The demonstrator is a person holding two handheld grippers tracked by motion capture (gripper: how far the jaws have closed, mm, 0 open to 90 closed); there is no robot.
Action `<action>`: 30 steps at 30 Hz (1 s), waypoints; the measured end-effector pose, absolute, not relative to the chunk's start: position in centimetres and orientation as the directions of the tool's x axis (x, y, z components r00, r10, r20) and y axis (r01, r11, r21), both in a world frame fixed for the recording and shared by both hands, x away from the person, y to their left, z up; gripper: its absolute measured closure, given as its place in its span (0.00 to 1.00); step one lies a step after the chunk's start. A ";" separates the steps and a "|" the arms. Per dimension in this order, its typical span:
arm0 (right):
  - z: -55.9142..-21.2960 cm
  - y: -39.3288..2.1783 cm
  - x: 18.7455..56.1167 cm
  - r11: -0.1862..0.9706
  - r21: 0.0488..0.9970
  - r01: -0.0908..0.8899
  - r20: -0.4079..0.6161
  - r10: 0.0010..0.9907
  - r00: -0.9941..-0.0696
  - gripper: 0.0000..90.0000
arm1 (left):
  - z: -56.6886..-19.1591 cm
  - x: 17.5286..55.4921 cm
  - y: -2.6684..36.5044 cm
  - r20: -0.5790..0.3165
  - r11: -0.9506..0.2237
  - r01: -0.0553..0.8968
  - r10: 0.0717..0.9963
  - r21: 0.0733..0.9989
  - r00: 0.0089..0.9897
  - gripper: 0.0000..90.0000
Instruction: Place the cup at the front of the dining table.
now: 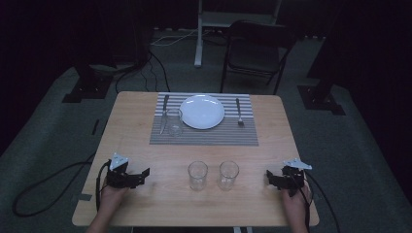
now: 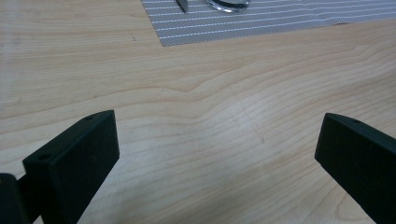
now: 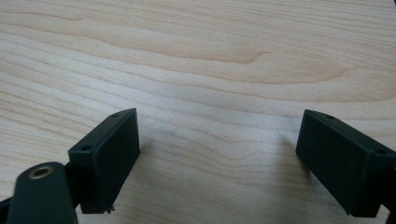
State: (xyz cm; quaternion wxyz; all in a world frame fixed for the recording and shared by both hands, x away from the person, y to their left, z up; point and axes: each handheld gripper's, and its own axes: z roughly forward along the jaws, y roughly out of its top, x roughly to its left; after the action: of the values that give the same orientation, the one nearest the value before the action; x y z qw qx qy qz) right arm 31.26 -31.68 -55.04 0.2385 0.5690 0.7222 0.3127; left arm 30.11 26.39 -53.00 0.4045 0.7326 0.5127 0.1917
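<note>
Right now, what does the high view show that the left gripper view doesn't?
High view alone: the plate, fork, two near glasses, right gripper, chair. Left gripper view alone: the left gripper close up, fingers wide apart over bare wood. Both: the wooden table, striped placemat, the mat's glass, the knife.

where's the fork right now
In the high view the fork lies on the striped mat, just right of the white plate, at the table's far side.
</note>
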 end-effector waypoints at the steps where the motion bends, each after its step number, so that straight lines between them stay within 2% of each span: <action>1: -55.0 -31.7 31.3 0.157 0.723 0.673 0.011 0.971 -0.239 0.15 | -53.0 29.9 26.5 -0.139 -0.145 0.599 0.905 0.787 0.402 0.00; 11: -55.0 -31.7 31.3 0.157 0.723 0.672 0.011 0.971 -0.239 0.15 | -53.1 28.0 27.8 -0.116 -0.135 0.602 0.926 0.787 0.360 0.00; 23: -55.0 -31.7 31.3 0.157 0.723 0.673 0.011 0.971 -0.239 0.15 | -53.1 25.9 30.2 -0.142 -0.075 0.597 0.941 0.799 0.308 0.00; 30: -55.0 -31.7 31.3 0.157 0.723 0.673 0.011 0.971 -0.239 0.15 | -53.0 25.0 31.3 -0.096 -0.076 0.599 0.963 0.797 0.250 0.00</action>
State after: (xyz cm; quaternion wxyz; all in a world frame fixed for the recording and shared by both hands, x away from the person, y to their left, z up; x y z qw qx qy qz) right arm 31.26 -31.67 -55.04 0.2387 0.5690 0.7222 0.3127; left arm 25.03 31.34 -53.03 0.3801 0.6931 0.5636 0.2395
